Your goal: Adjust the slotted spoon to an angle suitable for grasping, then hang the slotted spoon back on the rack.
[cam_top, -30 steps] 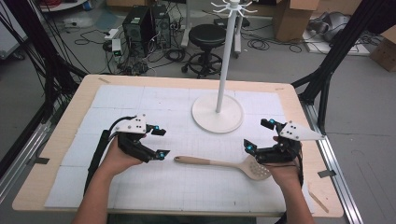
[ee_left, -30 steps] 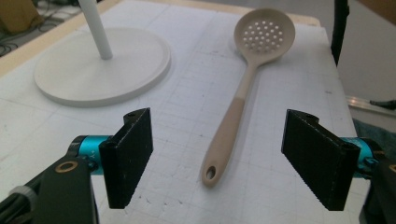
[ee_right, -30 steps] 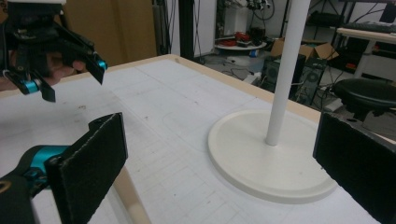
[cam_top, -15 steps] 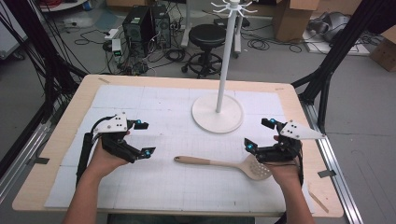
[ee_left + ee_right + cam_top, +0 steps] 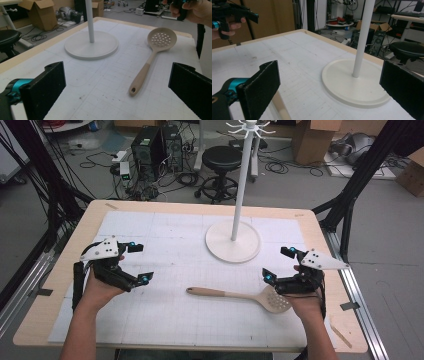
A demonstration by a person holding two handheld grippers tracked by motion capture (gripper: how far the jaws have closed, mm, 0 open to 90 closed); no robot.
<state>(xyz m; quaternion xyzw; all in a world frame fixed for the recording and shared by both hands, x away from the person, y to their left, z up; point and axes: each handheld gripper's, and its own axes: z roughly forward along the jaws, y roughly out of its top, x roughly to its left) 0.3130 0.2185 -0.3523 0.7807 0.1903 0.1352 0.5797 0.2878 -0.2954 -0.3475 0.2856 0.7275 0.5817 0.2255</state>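
Left gripper (image 5: 138,262) slid outward, wide open, empty; right gripper (image 5: 280,265) stays gaping beside the slotted spoon (image 5: 240,295) — no grab yet on the tabletop (image 5: 165,227).

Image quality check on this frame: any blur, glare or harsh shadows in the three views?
High view: soft, low in detail, lighting even, no glare on the table. Left gripper view: slotted spoon fairly sharp with a faint shadow, near jaws slightly soft. Right gripper view: stand clear, spoon handle at the bottom edge blurred.

We see even, soft overhead light on the white mat (image 5: 170,285), faint shadows under the slotted spoon (image 5: 152,52), and slightly soft, grainy pictures throughout.
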